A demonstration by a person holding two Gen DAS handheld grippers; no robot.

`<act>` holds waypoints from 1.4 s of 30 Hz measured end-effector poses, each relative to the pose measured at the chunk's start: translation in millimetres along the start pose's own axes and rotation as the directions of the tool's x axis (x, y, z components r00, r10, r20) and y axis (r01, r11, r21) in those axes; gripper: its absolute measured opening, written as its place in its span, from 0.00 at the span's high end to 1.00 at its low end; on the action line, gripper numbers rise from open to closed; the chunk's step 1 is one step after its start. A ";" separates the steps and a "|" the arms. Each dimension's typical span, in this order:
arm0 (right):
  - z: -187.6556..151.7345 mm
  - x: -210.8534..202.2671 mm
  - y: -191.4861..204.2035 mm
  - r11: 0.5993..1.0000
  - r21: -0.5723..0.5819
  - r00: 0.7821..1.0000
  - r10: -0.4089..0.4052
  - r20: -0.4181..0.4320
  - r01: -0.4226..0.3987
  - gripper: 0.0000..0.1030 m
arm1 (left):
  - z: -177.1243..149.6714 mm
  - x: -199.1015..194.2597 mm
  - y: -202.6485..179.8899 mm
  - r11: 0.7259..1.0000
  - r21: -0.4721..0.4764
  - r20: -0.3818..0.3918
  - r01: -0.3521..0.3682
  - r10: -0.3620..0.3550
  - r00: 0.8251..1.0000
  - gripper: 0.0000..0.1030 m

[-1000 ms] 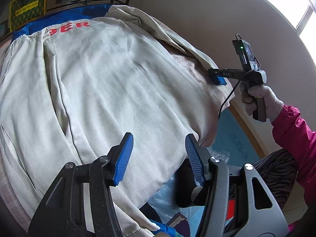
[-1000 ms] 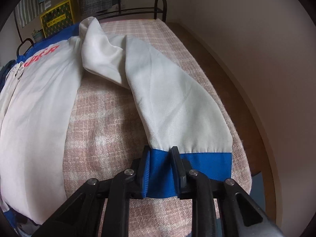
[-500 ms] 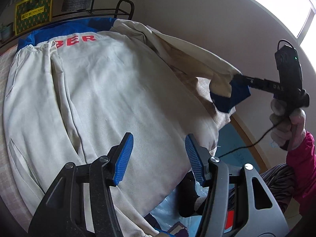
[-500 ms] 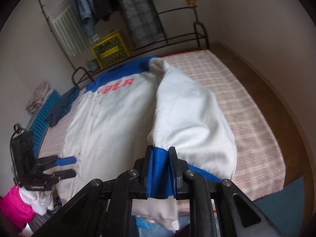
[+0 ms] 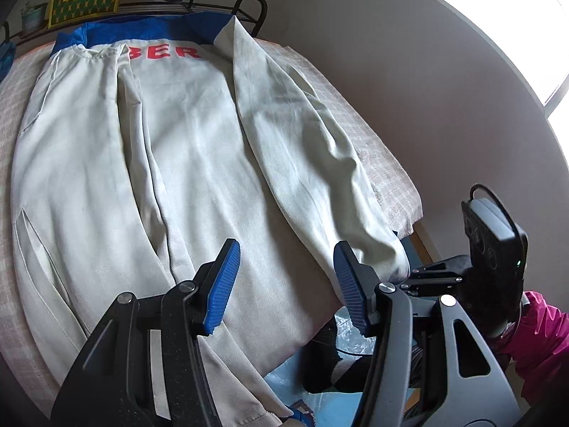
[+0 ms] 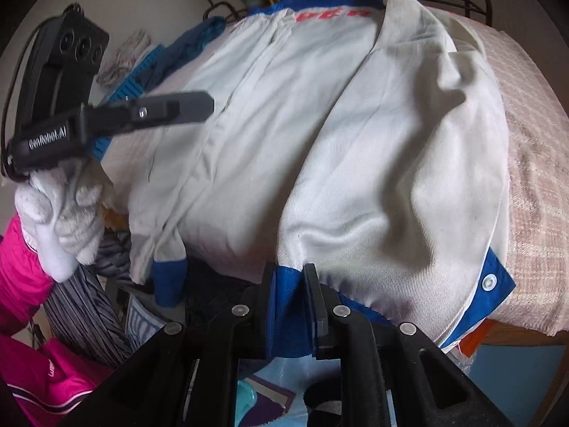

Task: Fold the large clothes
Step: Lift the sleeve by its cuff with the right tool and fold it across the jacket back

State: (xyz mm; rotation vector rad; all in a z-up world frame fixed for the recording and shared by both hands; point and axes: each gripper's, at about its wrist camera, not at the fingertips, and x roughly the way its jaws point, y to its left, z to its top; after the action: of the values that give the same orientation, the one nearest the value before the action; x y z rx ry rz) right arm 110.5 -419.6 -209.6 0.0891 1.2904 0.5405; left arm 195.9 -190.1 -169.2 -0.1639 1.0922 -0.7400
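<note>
left wrist view: my left gripper (image 5: 284, 284) hangs half open and empty over the white jacket (image 5: 199, 163), which lies spread on the bed (image 5: 391, 174), its sleeve (image 5: 313, 163) laid along its right side.

right wrist view: my right gripper (image 6: 290, 306) is pinched on the sleeve's blue cuff (image 6: 286, 284) at the bed's near edge. to do this fold well, i'd lay the cuff flat on the jacket's body before letting go, keep the sleeve straight, then smooth the bulge near the cuff with the free left gripper.
</note>
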 end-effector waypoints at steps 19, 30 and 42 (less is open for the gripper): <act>-31.0 -25.3 24.5 0.975 -0.196 0.992 0.119 0.038 -0.110 0.87 | 10.2 74.5 7.2 0.972 -0.215 -0.109 0.091 -0.116 0.987 0.47; -29.4 -104.6 -77.4 0.981 0.130 0.946 0.096 0.309 -0.142 0.63 | 5.2 72.6 -4.3 0.993 -0.119 -0.151 0.011 -0.029 0.988 0.90; -10.1 -42.9 -131.3 0.946 0.295 0.984 0.091 0.152 -0.133 0.64 | -6.4 74.9 -1.7 0.986 -0.163 -0.175 0.034 -0.063 0.983 0.90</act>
State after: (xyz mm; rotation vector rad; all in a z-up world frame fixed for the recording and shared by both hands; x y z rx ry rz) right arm 137.2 -555.0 -221.5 0.4520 1.2306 0.4207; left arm 208.5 -236.2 -227.3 -0.2649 1.3243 -0.7207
